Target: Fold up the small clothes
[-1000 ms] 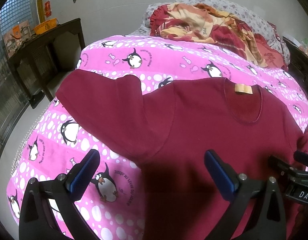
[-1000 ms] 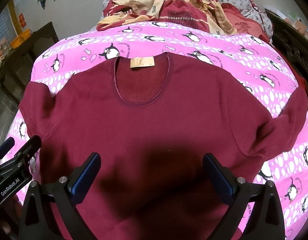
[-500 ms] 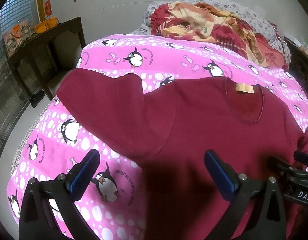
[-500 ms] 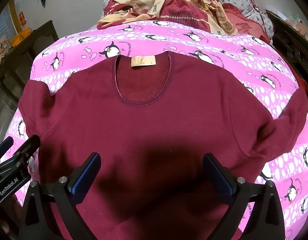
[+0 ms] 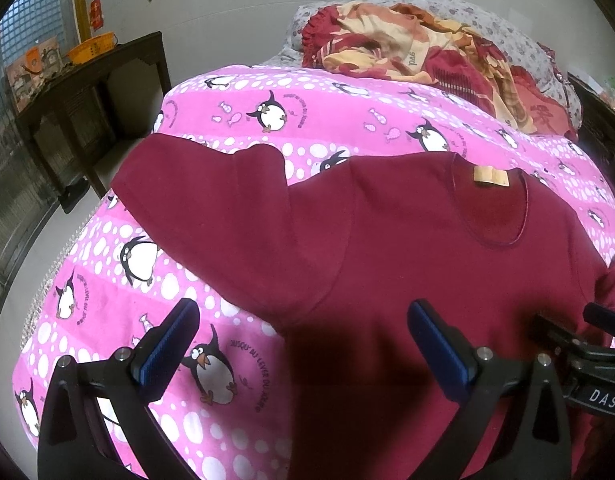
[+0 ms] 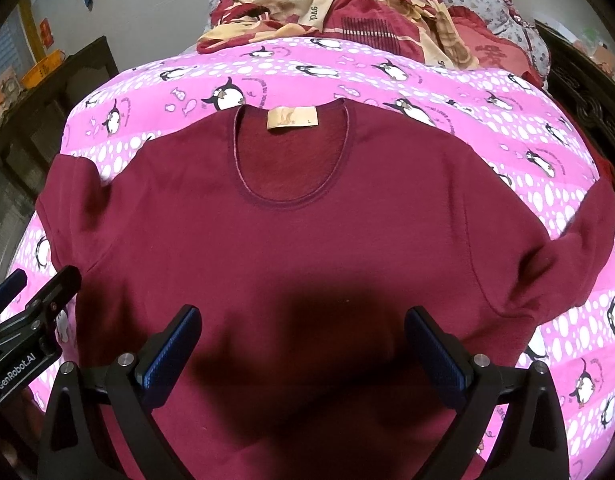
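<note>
A dark red long-sleeved top (image 6: 307, 248) lies spread flat, front up, on a pink penguin-print blanket (image 6: 487, 120). Its round neckline with a tan label (image 6: 292, 118) faces away from me. It also shows in the left wrist view (image 5: 407, 248), with its left sleeve (image 5: 211, 200) stretched out to the left. My left gripper (image 5: 303, 340) is open and empty, hovering over the shirt's left side and armpit. My right gripper (image 6: 303, 340) is open and empty, hovering over the shirt's lower middle. The right sleeve (image 6: 587, 240) bends back at the blanket's right edge.
A heap of red and cream bedding (image 6: 347, 12) and a grey floral pillow (image 5: 487, 28) lie at the bed's far end. A dark wooden table (image 5: 87, 80) with an orange basket (image 5: 91, 46) stands left of the bed. Dark furniture (image 6: 579, 80) stands on the right.
Both views have shifted slightly; the shirt sits a little lower in the frames. Both grippers stay open and empty, and the shirt has not moved.
</note>
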Demonstrator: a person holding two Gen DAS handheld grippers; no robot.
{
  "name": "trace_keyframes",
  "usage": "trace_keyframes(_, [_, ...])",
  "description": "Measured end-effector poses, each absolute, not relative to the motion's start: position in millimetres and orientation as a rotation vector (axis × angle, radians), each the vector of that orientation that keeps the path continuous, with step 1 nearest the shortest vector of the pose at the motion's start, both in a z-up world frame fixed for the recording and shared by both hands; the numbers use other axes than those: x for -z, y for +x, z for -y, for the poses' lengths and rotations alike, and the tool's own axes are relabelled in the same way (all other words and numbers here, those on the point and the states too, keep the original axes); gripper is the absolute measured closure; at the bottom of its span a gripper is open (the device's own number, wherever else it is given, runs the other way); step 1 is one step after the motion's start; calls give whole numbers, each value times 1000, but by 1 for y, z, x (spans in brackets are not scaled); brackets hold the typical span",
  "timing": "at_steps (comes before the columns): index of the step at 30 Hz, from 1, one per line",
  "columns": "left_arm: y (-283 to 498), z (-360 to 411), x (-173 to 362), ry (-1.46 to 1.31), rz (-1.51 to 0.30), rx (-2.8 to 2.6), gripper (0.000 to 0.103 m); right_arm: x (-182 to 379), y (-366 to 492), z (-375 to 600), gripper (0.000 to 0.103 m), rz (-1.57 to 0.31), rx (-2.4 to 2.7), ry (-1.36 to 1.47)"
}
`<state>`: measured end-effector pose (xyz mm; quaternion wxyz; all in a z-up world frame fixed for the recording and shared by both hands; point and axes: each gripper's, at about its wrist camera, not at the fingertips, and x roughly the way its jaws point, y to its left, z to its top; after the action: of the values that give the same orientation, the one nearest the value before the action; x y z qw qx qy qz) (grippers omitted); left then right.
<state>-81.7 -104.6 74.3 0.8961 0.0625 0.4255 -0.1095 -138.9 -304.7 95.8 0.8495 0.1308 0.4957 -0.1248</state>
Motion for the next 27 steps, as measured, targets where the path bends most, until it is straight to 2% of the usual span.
trace_keyframes(15, [-72, 89, -75, 91, -890, 225, 0, -93, -136, 302, 0, -1057, 256, 272])
trace_keyframes(27, [33, -34, -84, -117, -894, 14, 0, -93, -127, 289, 0, -1074, 204, 256])
